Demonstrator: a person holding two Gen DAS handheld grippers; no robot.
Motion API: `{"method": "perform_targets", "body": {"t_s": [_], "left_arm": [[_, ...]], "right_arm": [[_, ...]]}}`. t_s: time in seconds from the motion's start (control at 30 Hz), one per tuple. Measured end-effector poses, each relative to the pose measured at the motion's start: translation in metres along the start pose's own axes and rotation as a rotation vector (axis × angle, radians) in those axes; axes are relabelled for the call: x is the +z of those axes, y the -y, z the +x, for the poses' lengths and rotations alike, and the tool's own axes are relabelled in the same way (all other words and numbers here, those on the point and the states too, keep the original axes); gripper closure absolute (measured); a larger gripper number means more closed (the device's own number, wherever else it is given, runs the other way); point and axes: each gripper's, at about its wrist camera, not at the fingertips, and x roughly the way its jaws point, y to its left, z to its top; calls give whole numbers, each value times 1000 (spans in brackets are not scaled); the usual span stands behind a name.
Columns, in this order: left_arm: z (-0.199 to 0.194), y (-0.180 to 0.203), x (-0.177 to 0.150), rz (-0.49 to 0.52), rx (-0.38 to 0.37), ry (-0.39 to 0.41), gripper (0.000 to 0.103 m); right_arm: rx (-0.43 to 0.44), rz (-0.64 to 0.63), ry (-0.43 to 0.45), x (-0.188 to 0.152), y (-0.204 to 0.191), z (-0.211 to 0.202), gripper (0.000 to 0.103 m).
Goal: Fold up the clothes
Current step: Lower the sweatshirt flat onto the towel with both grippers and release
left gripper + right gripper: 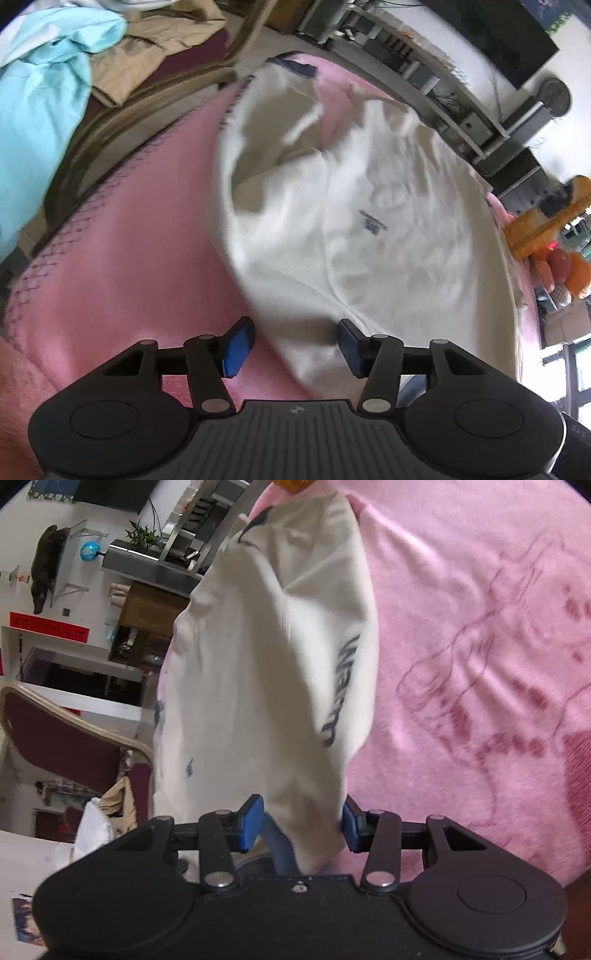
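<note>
Pink blanket (122, 266) under white shirt (388, 229) — sleeve lettering (341, 690) only rightward.

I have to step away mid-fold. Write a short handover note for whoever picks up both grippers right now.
Left gripper: jaws open, hovering at the near edge of the white T-shirt, holding nothing.
Right gripper: jaws apart with shirt fabric bunched between them; whether it is truly gripped is unclear.
The shirt lies on the pink blanket, one side lifted and partly turned over.
Done: a first fold looks begun.
Left: finish the folds and flatten. The light blue garment and beige garment wait unfolded on the chair.
</note>
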Motion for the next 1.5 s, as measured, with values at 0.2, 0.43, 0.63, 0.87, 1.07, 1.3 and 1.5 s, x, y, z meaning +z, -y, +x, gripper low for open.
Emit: {"method": "perform_targets", "body": {"t_s": [0.2, 0.43, 0.63, 0.87, 1.07, 1.3, 1.5], "left_arm": [[9, 6, -7, 13, -50, -53, 86], [-24, 13, -6, 6, -78, -28, 103], [-53, 16, -18, -6, -86, -19, 103], [-18, 18, -32, 92, 111, -127, 96], [-32, 41, -34, 240, 124, -76, 90], [-32, 80, -43, 458, 119, -26, 86], [-6, 88, -67, 615, 193, -161, 78]], "right_arm": [[17, 49, -43, -3, 10, 2, 84], [-29, -119, 75, -13, -21, -28, 100], [-30, -147, 106, -24, -36, -59, 100], [-216, -199, 19, -35, -27, -28, 98], [-321, -271, 23, -37, -46, -46, 78], [-249, -408, 56, -38, -72, -28, 79], [-321, -445, -64, -47, -72, 4, 82]]}}
